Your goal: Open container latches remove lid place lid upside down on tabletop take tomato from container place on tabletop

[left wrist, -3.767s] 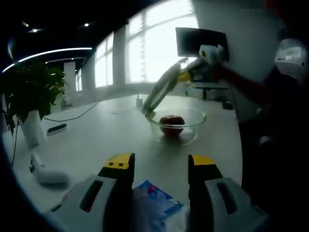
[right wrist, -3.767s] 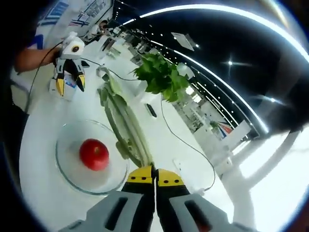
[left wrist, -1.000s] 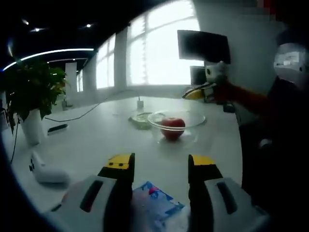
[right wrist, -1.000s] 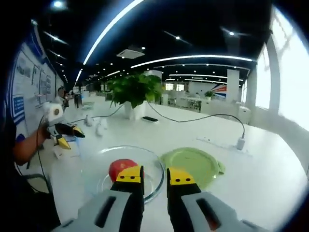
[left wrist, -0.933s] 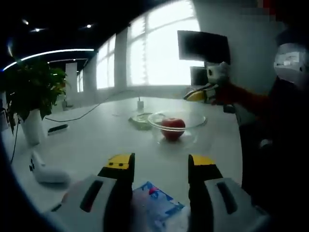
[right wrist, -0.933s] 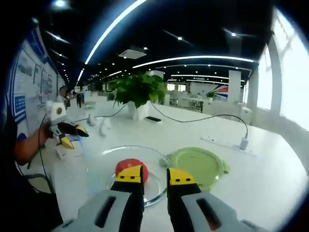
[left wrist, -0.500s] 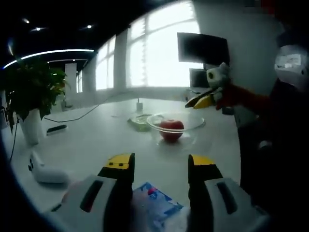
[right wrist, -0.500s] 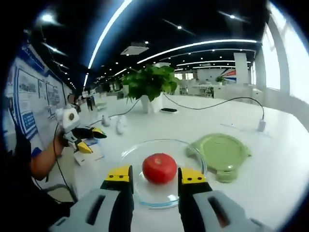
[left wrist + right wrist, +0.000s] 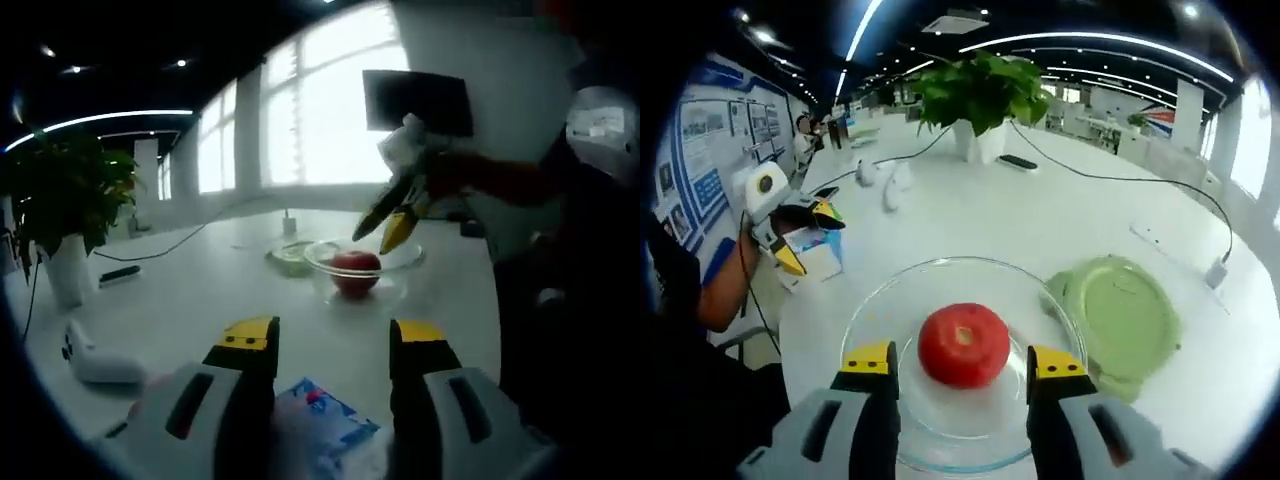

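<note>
The right gripper (image 9: 962, 367) hangs released over the tomato (image 9: 963, 344) in the bowl (image 9: 880, 300); closing off-centre could squeeze it out; the left gripper (image 9: 330, 338) is released, far.

Left gripper view sits low, looking out level across the white table (image 9: 200, 290), glass container (image 9: 362, 262) well ahead of its jaws. Right gripper view tilts down from close above that same container (image 9: 970, 350), the rim between its jaws. Both catch the container, tomato (image 9: 963, 344), green lid (image 9: 1120, 320) and each other's gripper.
</note>
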A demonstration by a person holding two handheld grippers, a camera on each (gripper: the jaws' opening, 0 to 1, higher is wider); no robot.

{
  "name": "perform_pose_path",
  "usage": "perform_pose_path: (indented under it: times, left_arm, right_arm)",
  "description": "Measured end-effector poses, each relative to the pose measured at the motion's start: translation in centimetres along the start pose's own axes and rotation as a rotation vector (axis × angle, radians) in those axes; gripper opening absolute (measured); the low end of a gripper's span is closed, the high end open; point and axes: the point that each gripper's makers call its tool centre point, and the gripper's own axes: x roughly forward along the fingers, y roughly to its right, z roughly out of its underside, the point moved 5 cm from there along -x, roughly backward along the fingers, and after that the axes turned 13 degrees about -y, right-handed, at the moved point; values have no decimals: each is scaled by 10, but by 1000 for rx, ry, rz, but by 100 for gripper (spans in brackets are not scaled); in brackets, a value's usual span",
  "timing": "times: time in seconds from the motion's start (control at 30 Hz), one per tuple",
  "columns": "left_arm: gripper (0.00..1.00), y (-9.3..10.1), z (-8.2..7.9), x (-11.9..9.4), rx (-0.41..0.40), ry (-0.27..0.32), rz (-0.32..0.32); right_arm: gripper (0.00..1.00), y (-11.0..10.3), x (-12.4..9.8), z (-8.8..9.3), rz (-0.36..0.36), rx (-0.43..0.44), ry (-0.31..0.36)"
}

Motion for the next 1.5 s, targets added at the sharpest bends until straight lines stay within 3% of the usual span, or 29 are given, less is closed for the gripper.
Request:
perform_pose_path:
  times: [0.2, 0.37, 0.7, 0.93, 0.97, 1.0, 1.03, 1.5]
  left_arm:
    - [37, 0, 1, 2, -9, -14, 4]
    - [37, 3, 3, 5, 16, -46, 2]
    - [37, 5, 2, 5, 13, -43, 15]
    - [37, 6, 2, 5, 16, -43, 22]
    - [37, 6, 3, 5, 17, -44, 23]
    - [37, 6, 3, 5, 17, -45, 23]
    - [37, 6, 3, 5, 18, -46, 22]
    - [37, 5, 4, 5, 22, -52, 17]
  right_arm:
    - [52, 0, 24, 0, 20, -71, -110]
    - [53, 0, 35, -1, 16, -94, -155]
    - [54, 3, 47, 0, -3, -76, -230]
    - [53, 5, 57, -3, -28, -47, -246]
    - [53, 6, 60, -1, -22, -46, -265]
    - [53, 7, 63, -5, -16, -98, -231]
    - [52, 4, 64, 0, -13, -54, -264]
    - [49, -4, 60, -1, 101, -147, -252]
